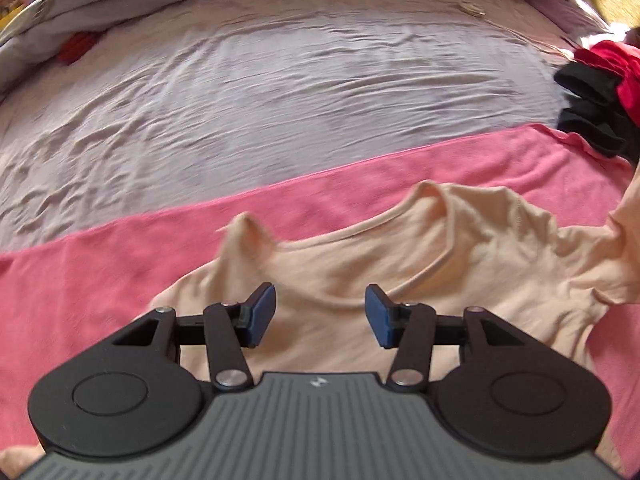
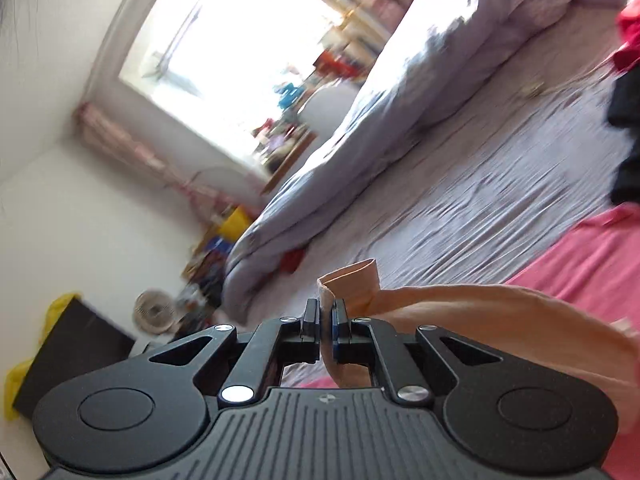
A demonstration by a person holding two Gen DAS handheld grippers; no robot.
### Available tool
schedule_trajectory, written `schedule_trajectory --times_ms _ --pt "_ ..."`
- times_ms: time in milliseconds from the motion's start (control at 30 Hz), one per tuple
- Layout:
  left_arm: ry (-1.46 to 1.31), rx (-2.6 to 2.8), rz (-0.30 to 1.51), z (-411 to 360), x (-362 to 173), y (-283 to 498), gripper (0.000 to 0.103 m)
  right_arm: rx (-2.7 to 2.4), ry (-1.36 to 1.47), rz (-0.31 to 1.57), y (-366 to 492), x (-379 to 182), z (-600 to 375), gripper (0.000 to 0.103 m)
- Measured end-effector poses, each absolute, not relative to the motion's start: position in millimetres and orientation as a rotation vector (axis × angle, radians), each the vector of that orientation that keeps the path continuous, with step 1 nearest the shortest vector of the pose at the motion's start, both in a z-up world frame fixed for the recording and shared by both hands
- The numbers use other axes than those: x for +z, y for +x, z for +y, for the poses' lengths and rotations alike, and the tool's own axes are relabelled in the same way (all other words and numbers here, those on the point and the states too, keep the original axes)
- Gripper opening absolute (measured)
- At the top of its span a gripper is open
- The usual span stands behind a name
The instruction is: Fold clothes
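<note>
A peach shirt [image 1: 400,264] lies on a pink cloth [image 1: 120,272] spread over the bed, its neckline facing the far side. My left gripper [image 1: 320,314] hovers over the shirt just below the collar, jaws apart with nothing pinched between the blue pads [image 1: 262,312]. The shirt's right sleeve [image 1: 628,216] is lifted toward the right edge of the left wrist view. In the right wrist view my right gripper [image 2: 329,322] is shut on the peach sleeve [image 2: 460,312], whose hemmed cuff [image 2: 356,280] sticks up past the fingertips. The picture is blurred from motion.
A wrinkled lilac sheet [image 1: 300,80] covers the bed beyond the pink cloth. Black and red garments [image 1: 600,96] are heaped at the right. A rolled duvet [image 2: 360,128] runs along the far side, with a small red item [image 1: 78,46] beside it. A window, fan [image 2: 154,312] and clutter lie beyond.
</note>
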State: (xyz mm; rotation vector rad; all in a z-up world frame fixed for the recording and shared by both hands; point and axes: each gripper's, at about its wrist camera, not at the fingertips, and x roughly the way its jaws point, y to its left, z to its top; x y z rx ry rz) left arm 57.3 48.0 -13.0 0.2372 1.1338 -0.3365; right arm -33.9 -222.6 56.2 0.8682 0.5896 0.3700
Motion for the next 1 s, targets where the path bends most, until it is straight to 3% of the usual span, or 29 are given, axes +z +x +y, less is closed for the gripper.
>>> schedule_trajectory --times_ms 233,333,367,467,500,733,800,900,1000 --pt "0.151 -0.129 1.217 162 -23 1 0.055 0.576 0.755 0.883 18 -19 -70 0.008" --pt "0.108 -0.088 1.226 189 -27 -14 0.055 0.586 0.609 1.050 9 -52 -32 0.022" --pt "0.091 -0.083 1.223 194 -27 -17 0.055 0.582 0.579 1.083 1 -57 -25 0.032" --pt "0.041 -0.103 1.206 200 -24 -21 0.055 0.569 0.505 1.048 -33 -42 -29 0.074" --pt "0.030 -0.122 1.199 197 -23 -20 0.055 0.559 0.479 1.031 -41 -35 -33 0.079" --pt "0.055 -0.241 1.179 171 -24 -2 0.055 0.198 0.046 0.926 -81 -7 -95 0.078" --pt "0.081 -0.275 1.181 162 -27 4 0.055 0.109 -0.204 0.913 -88 -15 -107 0.070" --pt "0.157 -0.329 1.192 142 -39 9 0.055 0.126 -0.485 0.966 -93 -36 -128 0.048" --pt "0.229 -0.342 1.224 127 -58 14 0.055 0.196 -0.599 0.972 -82 -53 -138 0.048"
